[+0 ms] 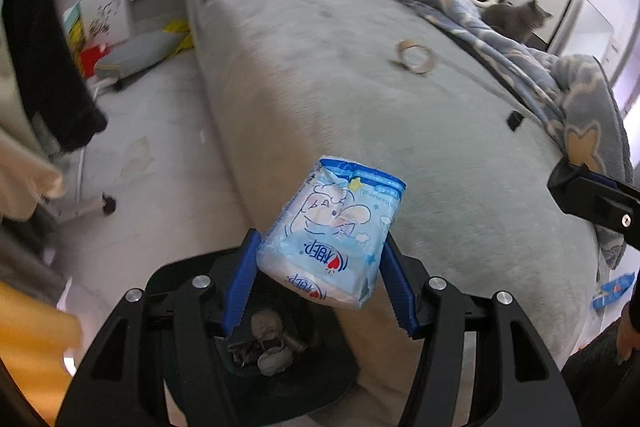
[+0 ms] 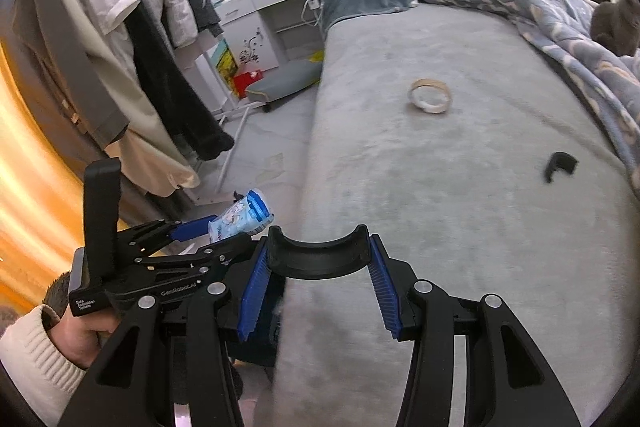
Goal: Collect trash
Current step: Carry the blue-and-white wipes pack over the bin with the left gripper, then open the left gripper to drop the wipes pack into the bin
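Even, cool indoor light, soft shadows. Strong fisheye bending and dark vignette at edges. Motion blur on grey bed (image 1: 360, 99); warm orange smear at left.

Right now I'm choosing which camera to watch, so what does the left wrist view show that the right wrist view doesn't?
Only the left wrist view shows the black bin with crumpled trash under the held tissue pack.

Only the right wrist view shows the black curved piece clamped in the right gripper, the left hand, and the hanging clothes.

Both show the tissue pack in the left gripper, the tape roll, the small black part, the cat and the bed.
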Demonstrator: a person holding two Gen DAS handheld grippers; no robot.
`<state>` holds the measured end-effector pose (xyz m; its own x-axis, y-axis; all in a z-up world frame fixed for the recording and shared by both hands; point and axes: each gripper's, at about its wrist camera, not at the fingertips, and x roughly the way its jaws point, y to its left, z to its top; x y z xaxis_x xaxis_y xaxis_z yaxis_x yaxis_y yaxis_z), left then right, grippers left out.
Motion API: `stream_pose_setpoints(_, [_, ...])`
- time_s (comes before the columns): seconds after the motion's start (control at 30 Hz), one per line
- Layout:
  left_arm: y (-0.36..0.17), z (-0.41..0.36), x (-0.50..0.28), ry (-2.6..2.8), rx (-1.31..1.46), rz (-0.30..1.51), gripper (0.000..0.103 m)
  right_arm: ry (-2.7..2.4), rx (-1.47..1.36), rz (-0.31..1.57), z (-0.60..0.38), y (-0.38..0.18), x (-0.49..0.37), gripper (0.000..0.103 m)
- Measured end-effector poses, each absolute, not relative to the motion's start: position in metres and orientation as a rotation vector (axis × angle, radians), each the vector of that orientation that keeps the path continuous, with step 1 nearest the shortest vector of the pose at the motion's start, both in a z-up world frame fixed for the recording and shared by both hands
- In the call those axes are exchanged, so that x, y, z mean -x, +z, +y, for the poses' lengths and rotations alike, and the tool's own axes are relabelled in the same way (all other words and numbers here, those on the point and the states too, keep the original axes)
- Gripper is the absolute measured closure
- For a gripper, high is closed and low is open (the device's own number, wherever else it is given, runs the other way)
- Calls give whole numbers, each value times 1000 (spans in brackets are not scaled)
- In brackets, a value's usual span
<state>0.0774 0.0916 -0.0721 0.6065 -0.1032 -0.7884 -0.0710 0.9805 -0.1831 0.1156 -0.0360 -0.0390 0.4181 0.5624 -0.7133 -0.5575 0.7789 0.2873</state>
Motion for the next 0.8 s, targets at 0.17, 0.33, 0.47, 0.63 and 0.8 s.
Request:
stream_pose_setpoints(0.17, [-86, 115, -71, 21, 249, 967, 41, 744, 21, 904, -8, -41, -111, 54])
stream_pose_setpoints(0.33, [-97, 137, -63, 61, 280, 1002, 41, 777, 42, 919, 19, -47, -111, 54])
stream_pose_setpoints(0.47, [-108, 150, -57, 87, 271, 1049, 41, 805, 53, 923, 36, -49, -109, 54])
stream_pose_setpoints(0.63, [-125, 161, -55, 99, 280, 1116, 41, 835, 65, 935, 59, -54, -109, 54])
stream_pose_setpoints(0.8, [-142, 167, -50, 85, 282, 1187, 41, 860, 85, 949, 77, -60, -107, 54])
